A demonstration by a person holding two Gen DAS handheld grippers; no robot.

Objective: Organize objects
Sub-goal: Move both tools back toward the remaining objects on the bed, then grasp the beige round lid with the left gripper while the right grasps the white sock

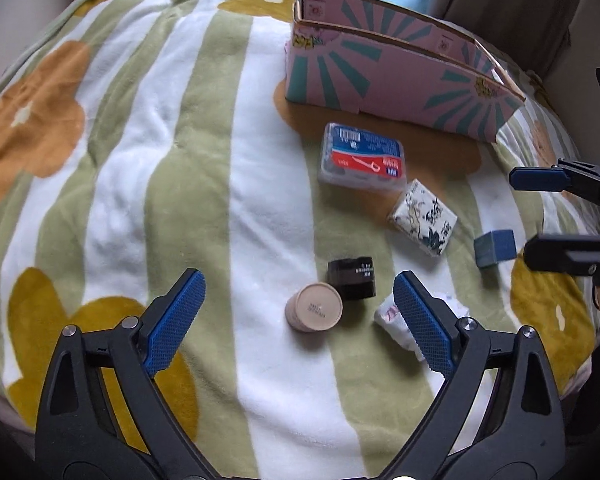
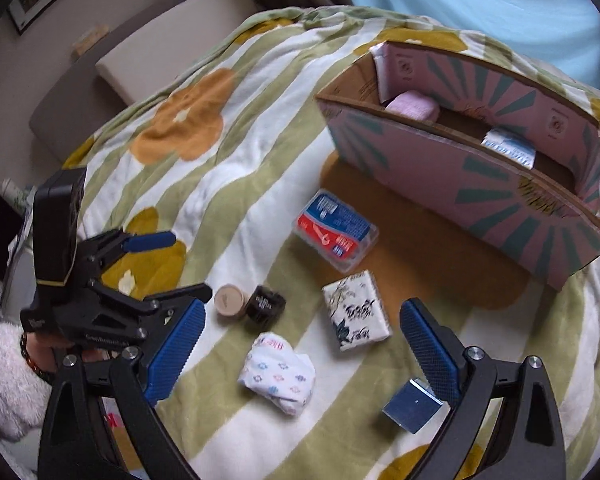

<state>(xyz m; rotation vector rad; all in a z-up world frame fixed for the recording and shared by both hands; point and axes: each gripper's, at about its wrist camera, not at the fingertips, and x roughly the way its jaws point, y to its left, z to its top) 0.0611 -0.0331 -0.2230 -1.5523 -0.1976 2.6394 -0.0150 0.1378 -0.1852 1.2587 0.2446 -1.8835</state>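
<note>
Objects for sorting lie loose on a striped, flower-print fleece blanket (image 1: 120, 184), w/ a pink cardboard box (image 1: 384, 80) at the far side.

Left gripper (image 1: 300, 320): jaws wide, nothing between the pads, pointing down at the blanket. Just beyond its tips sit a round beige tub (image 1: 314, 307), lid up, touching a small black jar (image 1: 352, 279). A white floral-print soft pack (image 2: 278, 372) lies against its right finger in the left wrist view.

Right gripper (image 2: 302, 352): jaws also wide, empty. Between its fingers, near the tips, lie the soft pack and a rectangular tissue pack w/ dark flower print (image 2: 356, 310). A small shiny blue cube (image 2: 412, 406) sits right beside its right finger.

Farther out: clear hard plastic case w/ red-blue label (image 1: 362, 156), flat, between tissue pack and box.

Box is open-topped, teal ray pattern outside, brown corrugated edges. Inside: a pink soft roll (image 2: 412, 106) at the left end and a white-blue packet (image 2: 508, 148) further right.
</note>
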